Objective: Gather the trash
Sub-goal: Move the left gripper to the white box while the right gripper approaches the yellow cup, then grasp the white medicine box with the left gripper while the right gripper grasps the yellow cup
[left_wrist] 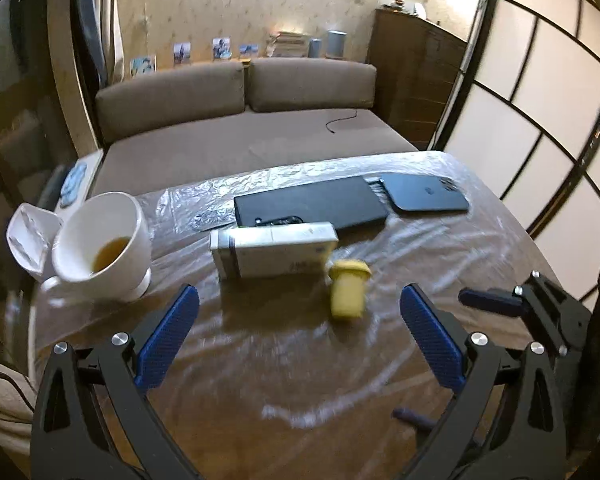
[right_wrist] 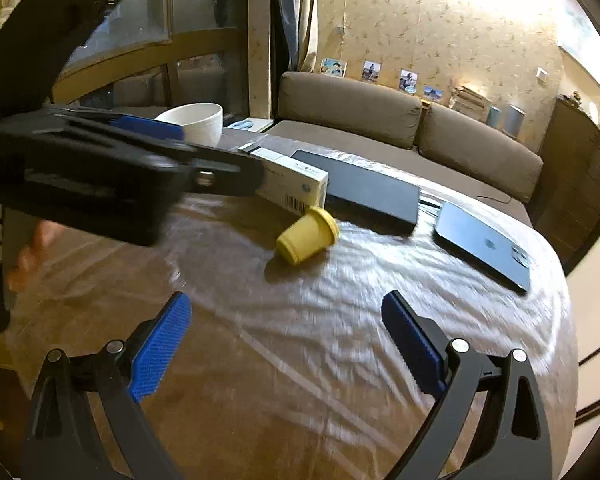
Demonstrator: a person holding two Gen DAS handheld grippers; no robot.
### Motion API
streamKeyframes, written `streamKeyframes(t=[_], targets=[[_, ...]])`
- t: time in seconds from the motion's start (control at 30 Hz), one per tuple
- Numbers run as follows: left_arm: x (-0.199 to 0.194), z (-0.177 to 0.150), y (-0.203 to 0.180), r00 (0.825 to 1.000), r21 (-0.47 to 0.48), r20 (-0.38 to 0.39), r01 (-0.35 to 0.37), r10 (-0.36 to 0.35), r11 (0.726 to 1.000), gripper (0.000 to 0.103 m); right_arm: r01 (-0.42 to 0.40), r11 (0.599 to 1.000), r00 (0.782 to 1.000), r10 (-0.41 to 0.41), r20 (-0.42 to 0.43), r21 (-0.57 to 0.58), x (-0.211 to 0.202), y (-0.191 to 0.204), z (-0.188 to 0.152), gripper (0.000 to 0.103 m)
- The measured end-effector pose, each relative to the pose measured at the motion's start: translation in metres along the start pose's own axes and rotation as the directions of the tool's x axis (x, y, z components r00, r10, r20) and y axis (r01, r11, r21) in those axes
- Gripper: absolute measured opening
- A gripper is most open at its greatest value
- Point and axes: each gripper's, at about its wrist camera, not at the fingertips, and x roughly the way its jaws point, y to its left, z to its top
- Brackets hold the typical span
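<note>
A small yellow cup [left_wrist: 348,296] [right_wrist: 306,238] lies on its side on the film-covered table [left_wrist: 260,380]. Behind it lies a white and yellow carton [left_wrist: 276,250] [right_wrist: 296,184]. A white crumpled wrapper [left_wrist: 28,240] sits at the table's left edge beside a white mug [left_wrist: 104,240] [right_wrist: 196,120] holding a little brown liquid. My left gripper [left_wrist: 300,294] hovers open just short of the cup, nothing between its blue pads. My right gripper [right_wrist: 286,300] is also open and empty, short of the cup. The left tool crosses the right wrist view as a black blur.
A black flat case [left_wrist: 312,204] [right_wrist: 368,192] and a dark phone [left_wrist: 424,196] [right_wrist: 484,244] lie face down at the table's far side. A brown sofa [left_wrist: 240,120] stands beyond. A hand [right_wrist: 32,248] with a striped sleeve shows at the left.
</note>
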Motion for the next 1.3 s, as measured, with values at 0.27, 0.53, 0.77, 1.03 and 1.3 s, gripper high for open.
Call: streamKeyframes(t=[0.27,0.53,0.77,1.03,1.3], targets=[[0.032,0.013,0.01,1.0,-0.031,-0.028,0.009,-0.01,0.999,0.101,-0.016,0.998,0.999,0.014,-0.045,-0.052,0.045,-0.002,0.024,0.095],[0.051,0.021,0.018,0.999,-0.017,-0.043,-0.006,0.005,1.0,0.101,-0.036,0.994,0.998,0.03,-0.061,-0.107,0.067,0.004,0.037,0.095],[0.062,0.025,0.021,0.998,0.0,-0.05,0.026,-0.026,1.0,0.101,-0.085,0.991,0.993,0.076,-0.088,-0.103,0.08,-0.002,0.053,0.087],[0.074,0.026,0.022,0.996,-0.008,-0.083,0.044,-0.045,0.999,0.101,-0.121,0.99,0.985,0.111,-0.13,-0.073,0.096,-0.004,0.063,0.059],[0.072,0.023,0.024,0.996,-0.017,-0.062,0.069,-0.07,0.997,0.1,-0.135,0.991,0.985,0.131,-0.116,-0.022,0.087,-0.011,0.055,0.051]])
